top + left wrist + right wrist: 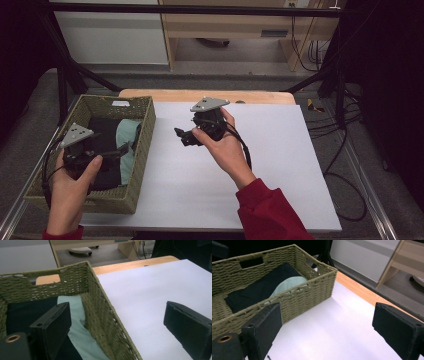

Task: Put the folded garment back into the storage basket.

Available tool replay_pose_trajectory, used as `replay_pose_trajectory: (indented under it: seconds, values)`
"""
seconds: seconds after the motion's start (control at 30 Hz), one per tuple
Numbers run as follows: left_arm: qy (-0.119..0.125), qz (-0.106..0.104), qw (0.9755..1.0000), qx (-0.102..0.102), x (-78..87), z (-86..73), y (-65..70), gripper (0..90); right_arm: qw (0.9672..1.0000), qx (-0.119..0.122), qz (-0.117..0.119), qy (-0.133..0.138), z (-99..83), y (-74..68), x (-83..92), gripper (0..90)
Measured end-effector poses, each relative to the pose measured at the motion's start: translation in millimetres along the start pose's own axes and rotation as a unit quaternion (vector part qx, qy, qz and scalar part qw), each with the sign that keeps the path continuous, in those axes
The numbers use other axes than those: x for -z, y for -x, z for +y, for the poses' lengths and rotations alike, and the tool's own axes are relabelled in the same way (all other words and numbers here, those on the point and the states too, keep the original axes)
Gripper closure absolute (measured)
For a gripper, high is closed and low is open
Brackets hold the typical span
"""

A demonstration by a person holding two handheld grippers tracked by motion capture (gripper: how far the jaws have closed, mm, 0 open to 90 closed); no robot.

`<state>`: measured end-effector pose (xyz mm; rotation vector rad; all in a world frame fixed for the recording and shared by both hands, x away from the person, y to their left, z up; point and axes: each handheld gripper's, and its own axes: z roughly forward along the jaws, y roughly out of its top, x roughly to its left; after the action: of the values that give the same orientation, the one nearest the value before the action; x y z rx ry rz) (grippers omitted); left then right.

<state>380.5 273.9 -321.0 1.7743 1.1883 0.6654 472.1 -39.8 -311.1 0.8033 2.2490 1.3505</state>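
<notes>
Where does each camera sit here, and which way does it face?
High view: above the person's side, looking forward and down on the table; both hands, left gripper, right gripper.
Left gripper view: along its open jaws, straddling the basket wall.
Right gripper view: along its open jaws toward the basket's outer side.
Shared: basket with dark cloth and mint cloth.

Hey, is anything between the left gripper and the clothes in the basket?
Partly. The left gripper is open, and its jaws straddle the basket's right wall: one jaw hangs inside above the mint green cloth and black cloth, the other outside over the white sheet. Nothing lies over the cloths themselves.
</notes>
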Motion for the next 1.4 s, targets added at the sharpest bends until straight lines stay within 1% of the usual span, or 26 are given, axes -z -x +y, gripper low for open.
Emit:
replay_pose_trajectory:
  seconds: [0.03, 0.07, 0.13, 0.2, 0.33, 0.53, 0.67, 0.83, 0.93, 1.2, 1.3, 1.4]
  values:
    - [0.0, -0.007, 1.0, 0.001, 0.1, -2.4, 1.8, 7.6, 1.0, 0.0, -0.002, -0.001, -1.2, 2.1, 1.0, 9.2]
    - [-0.001, -0.008, 1.0, 0.0, -0.5, -3.6, 3.0, 7.6, 1.0, 0.0, -0.006, -0.003, -2.8, 5.0, 2.1, 9.1]
    - [-0.005, -0.012, 0.9999, -0.01, -2.0, -4.0, 6.4, 7.8, 0.9999, -0.004, -0.01, -0.007, -5.0, 9.6, 3.8, 8.9]
    - [-0.003, -0.015, 0.9998, -0.009, -1.7, -4.5, 8.6, 7.7, 0.9998, -0.008, -0.014, -0.007, -6.7, 15.1, 6.8, 8.5]
    - [-0.009, -0.022, 0.9996, -0.015, -2.3, -7.8, 10.9, 7.5, 0.9996, -0.02, -0.021, -0.004, -9.5, 26.9, 13.3, 8.0]
    - [-0.013, -0.019, 0.9997, -0.007, -3.0, -12.6, 6.7, 7.4, 0.9987, -0.038, -0.033, 0.0, -14.0, 42.2, 23.5, 7.6]
    - [-0.018, -0.019, 0.9997, -0.002, -5.4, -14.9, 4.8, 7.4, 0.9983, -0.044, -0.038, 0.005, -16.2, 50.3, 30.6, 7.1]
    - [-0.018, -0.019, 0.9997, 0.002, -5.9, -17.2, 4.3, 7.4, 0.9977, -0.051, -0.044, 0.006, -19.6, 59.9, 36.9, 7.0]
    - [-0.019, -0.02, 0.9996, 0.001, -6.7, -18.0, 4.5, 7.3, 0.9972, -0.059, -0.046, 0.009, -21.9, 64.9, 42.7, 7.1]
    - [-0.023, -0.019, 0.9995, 0.001, -10.9, -20.8, 5.6, 6.7, 0.9961, -0.067, -0.056, 0.014, -26.9, 77.1, 57.2, 7.7]
    - [-0.026, -0.022, 0.9994, -0.002, -11.2, -22.0, 6.6, 6.6, 0.9954, -0.073, -0.061, 0.014, -29.9, 83.6, 62.4, 8.0]
    - [-0.028, -0.023, 0.9993, 0.0, -12.6, -23.5, 6.7, 6.4, 0.9942, -0.081, -0.067, 0.02, -33.7, 89.8, 69.5, 8.0]
